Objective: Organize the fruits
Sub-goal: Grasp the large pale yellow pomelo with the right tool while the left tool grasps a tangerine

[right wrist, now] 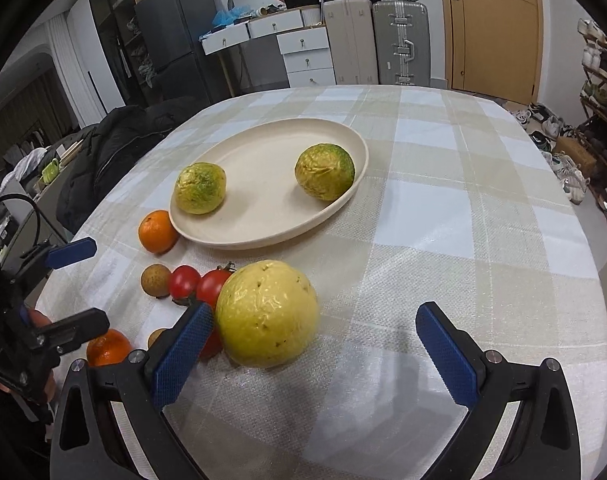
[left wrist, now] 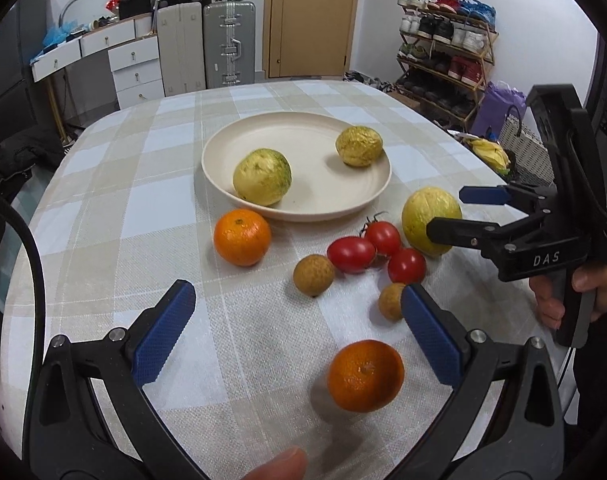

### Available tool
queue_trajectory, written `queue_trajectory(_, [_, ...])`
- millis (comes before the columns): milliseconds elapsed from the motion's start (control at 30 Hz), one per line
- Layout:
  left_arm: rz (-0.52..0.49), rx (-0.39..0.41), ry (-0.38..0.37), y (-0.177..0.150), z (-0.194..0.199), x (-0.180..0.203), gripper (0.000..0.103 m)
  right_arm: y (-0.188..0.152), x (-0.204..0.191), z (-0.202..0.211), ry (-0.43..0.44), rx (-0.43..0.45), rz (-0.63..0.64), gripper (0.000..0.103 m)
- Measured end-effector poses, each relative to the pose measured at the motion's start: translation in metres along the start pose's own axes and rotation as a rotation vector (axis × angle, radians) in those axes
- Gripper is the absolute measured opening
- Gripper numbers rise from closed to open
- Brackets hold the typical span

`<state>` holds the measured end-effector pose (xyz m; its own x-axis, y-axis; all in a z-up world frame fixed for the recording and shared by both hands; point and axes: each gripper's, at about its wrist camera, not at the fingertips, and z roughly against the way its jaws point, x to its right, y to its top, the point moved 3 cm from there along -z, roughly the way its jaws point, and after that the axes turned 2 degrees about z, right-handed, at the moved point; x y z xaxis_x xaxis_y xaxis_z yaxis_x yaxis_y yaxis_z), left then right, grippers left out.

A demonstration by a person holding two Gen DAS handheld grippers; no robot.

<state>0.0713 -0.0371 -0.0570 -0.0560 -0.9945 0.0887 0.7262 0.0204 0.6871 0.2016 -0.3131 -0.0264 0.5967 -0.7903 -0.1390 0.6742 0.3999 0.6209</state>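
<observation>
A checked cloth covers the table (left wrist: 115, 208), and a cream plate (left wrist: 303, 128) sits toward its far middle, holding two yellow-green fruits: one (left wrist: 262, 176) at the plate's near rim, the other (left wrist: 359, 146) at its right side, well apart from each other. A third, paler yellow fruit (right wrist: 267, 312) lies on the cloth just off the plate's near right edge. The right gripper (right wrist: 311, 350) hangs low at that fruit with its fingers spread wide; the fruit sits between them, close against the left blue pad (right wrist: 181, 354), though contact cannot be told. Beside it cluster three red tomatoes (left wrist: 377, 250) and two small brown round fruits (left wrist: 313, 275), one of them partly hidden behind a finger in the left wrist view. One orange (left wrist: 242, 237) rests just by the plate's near left rim. A second orange (left wrist: 365, 375) lies nearer the table's front edge, between the spread fingers of the left gripper (left wrist: 297, 334), which grips nothing. A hand (left wrist: 575, 292) holds the right gripper's handle.
</observation>
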Motion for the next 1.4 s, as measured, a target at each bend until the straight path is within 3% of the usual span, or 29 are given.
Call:
queue_trajectory(333, [-0.05, -0.046, -0.024, -0.006, -0.007, 0.005, 0.103, -0.001, 0.0, -0.003, 0.012, -0.011, -0.005, 0.102])
queue_trajectory(400, [-0.06, -0.062, -0.034, -0.007, -0.009, 0.006, 0.103, -0.001, -0.001, -0.002, 0.04, -0.011, -0.008, 0.099])
queue_trajectory(533, [-0.086, -0.079, -0.033, -0.01, -0.012, 0.01, 0.103, -0.001, -0.005, -0.001, 0.099, -0.015, -0.014, 0.085])
queue_trajectory(1000, [-0.174, -0.171, -0.034, -0.023, -0.023, 0.016, 0.101, -0.002, -0.014, -0.001, 0.131, -0.014, 0.022, 0.075])
queue_trajectory(1267, [-0.222, -0.212, -0.096, -0.033, -0.023, 0.025, 0.082, -0.002, -0.016, 0.002, 0.134, -0.004, 0.034, 0.071])
queue_trajectory(1400, [-0.246, -0.218, -0.127, -0.036, -0.019, 0.03, 0.078, -0.002, -0.016, 0.002, 0.14, -0.005, 0.036, 0.07])
